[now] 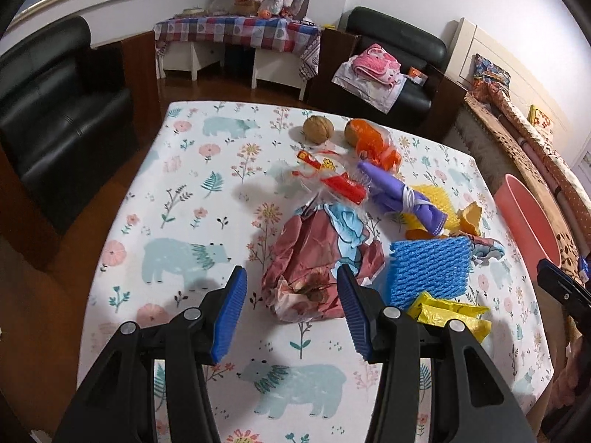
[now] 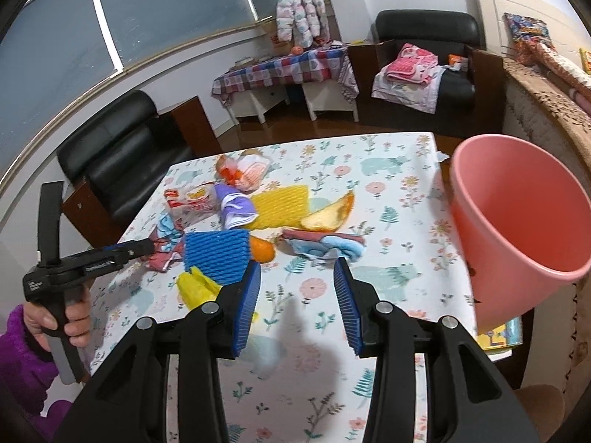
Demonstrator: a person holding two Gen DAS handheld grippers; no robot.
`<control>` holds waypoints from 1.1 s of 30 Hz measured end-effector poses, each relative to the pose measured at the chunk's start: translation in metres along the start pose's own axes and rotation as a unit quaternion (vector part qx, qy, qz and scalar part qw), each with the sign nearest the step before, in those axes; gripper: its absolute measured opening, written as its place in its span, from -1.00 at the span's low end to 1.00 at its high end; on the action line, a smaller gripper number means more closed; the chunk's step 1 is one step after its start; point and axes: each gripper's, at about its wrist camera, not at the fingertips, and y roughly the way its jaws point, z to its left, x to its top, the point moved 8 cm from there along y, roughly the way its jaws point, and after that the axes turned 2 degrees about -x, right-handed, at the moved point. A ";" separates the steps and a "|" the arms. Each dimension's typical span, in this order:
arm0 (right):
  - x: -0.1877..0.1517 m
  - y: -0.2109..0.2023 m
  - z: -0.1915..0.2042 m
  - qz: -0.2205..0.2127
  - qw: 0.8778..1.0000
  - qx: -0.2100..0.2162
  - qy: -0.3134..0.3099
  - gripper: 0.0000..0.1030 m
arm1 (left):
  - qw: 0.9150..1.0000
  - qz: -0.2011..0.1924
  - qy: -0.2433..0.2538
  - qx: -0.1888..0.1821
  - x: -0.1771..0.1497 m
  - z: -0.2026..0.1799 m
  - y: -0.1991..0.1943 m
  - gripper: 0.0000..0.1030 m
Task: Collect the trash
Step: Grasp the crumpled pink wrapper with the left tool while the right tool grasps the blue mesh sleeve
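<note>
With the pink bin (image 2: 517, 229) apparently empty beside the table (image 1: 155, 184), litter remains heaped there as the left gripper (image 1: 291, 310), jaws apart, straddles a crumpled wrapper (image 1: 314, 258); the right gripper (image 2: 297, 302) hangs open, empty.

the left gripper (image 1: 291, 288) blocks your view of the near edge of the crumpled red wrapper (image 1: 314, 254), so you can't tell whether its right pad touches the wrapper. the yellow bag (image 1: 454, 313) is half hidden behind that gripper's arm. in the right wrist view the pink bucket (image 2: 517, 229) is cut off by the picture's right edge and its base is out of sight. the book (image 2: 498, 336) under it shows only a corner. the orange fruit (image 2: 262, 249) is mostly hidden behind the blue foam net (image 2: 218, 254). your left hand (image 2: 62, 317) is partly cut off at the edge. the print on the red snack packet (image 2: 192, 199) is too small to read.
</note>
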 end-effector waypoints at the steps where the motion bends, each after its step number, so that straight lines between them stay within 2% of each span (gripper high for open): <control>1: 0.001 0.002 0.003 0.002 1.000 0.004 -0.004 -0.19 | 1.000 0.001 0.000 -0.002 0.000 0.000 0.001 -0.03; 4: 0.002 0.008 0.011 0.005 1.000 0.012 -0.008 -0.19 | 1.000 0.004 -0.001 -0.008 -0.004 0.002 0.003 -0.03; 6: 0.002 0.013 0.016 0.010 1.000 0.019 -0.009 -0.19 | 1.000 0.007 -0.004 -0.014 -0.005 0.004 0.005 -0.25; 9: 0.003 0.020 0.022 0.018 0.999 0.031 -0.009 -0.19 | 1.000 0.009 -0.010 -0.024 -0.007 0.006 0.006 -0.40; 12: 0.004 0.029 0.027 0.027 0.999 0.041 -0.007 -0.19 | 0.999 0.005 -0.010 -0.032 -0.007 0.007 0.002 -0.47; 19: 0.004 0.059 0.038 0.062 0.996 0.069 0.005 -0.18 | 0.999 -0.004 -0.010 -0.043 -0.009 0.013 -0.012 -0.48; 31: -0.011 0.096 0.053 0.113 0.990 0.082 0.011 -0.19 | 0.998 -0.010 -0.029 -0.050 -0.014 0.026 -0.024 -0.48; 32: -0.011 0.097 0.052 0.115 0.990 0.084 0.017 -0.21 | 0.998 -0.010 -0.029 -0.051 -0.014 0.025 -0.025 -0.48; 33: -0.011 0.097 0.052 0.115 0.989 0.086 0.020 -0.38 | 0.998 -0.011 -0.028 -0.052 -0.014 0.025 -0.025 -0.48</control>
